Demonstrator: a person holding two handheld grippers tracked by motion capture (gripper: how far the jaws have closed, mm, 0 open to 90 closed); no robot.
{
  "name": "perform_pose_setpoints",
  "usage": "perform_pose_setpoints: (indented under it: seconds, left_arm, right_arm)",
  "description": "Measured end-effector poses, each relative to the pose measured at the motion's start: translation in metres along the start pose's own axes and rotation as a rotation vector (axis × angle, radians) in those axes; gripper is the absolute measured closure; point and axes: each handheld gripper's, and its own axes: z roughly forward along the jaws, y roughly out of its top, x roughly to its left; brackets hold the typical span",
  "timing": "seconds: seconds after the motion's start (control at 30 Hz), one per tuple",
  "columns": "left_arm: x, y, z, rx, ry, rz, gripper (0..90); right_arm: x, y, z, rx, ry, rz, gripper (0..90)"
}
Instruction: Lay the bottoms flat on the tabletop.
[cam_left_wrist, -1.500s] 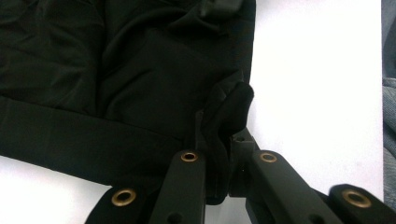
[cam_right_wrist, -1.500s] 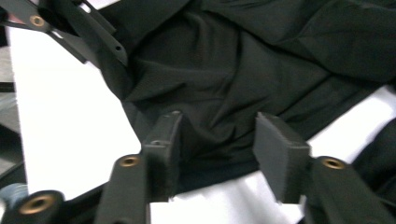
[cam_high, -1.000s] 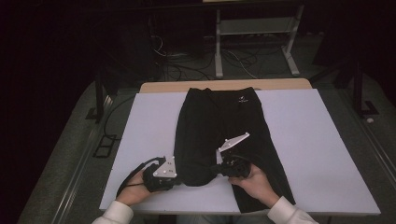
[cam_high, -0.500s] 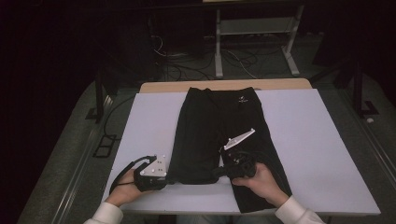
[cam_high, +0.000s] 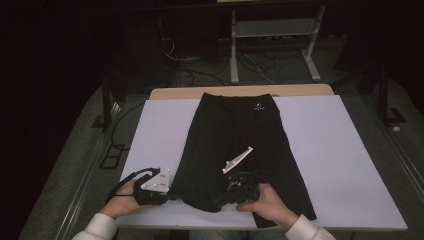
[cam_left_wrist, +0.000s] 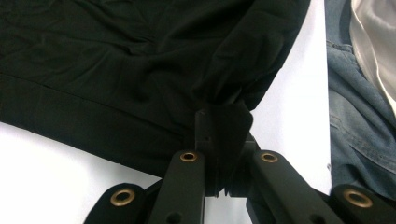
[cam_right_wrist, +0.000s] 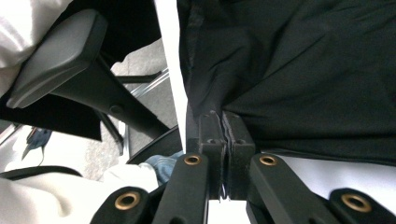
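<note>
Ahead of both tools we see the black trousers (cam_high: 235, 145) lying lengthwise away from us on the table (cam_high: 340, 150); left tool (cam_high: 167, 192) and right tool (cam_high: 220, 200) each pinch the near hem, equally close.

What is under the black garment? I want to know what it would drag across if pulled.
The black garment lies on a white table top, bare on both sides. Whatever lies beneath the cloth itself is covered, so I cannot tell.

White table (cam_high: 350, 165); metal frame (cam_high: 272, 30), cables (cam_high: 200, 75) on floor behind, dimly seen.
</note>
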Motion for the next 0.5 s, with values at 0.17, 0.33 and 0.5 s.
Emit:
perform_pose_setpoints:
  seconds: [0.17, 0.33, 0.5]
  left_arm:
    - [-0.005, -0.005, -0.002, -0.006, -0.016, 0.0, 85.3]
    - [-0.01, -0.011, -0.003, 0.007, -0.028, -0.003, 84.5]
    - [-0.011, -0.013, -0.004, 0.012, -0.047, -0.032, 80.3]
  right_arm:
    - [0.003, 0.001, 0.006, 0.022, 0.029, -0.001, 87.0]
    - [0.006, 0.0, 0.01, 0.037, 0.045, -0.004, 86.9]
    - [0.005, 0.0, 0.014, 0.044, 0.052, -0.004, 85.9]
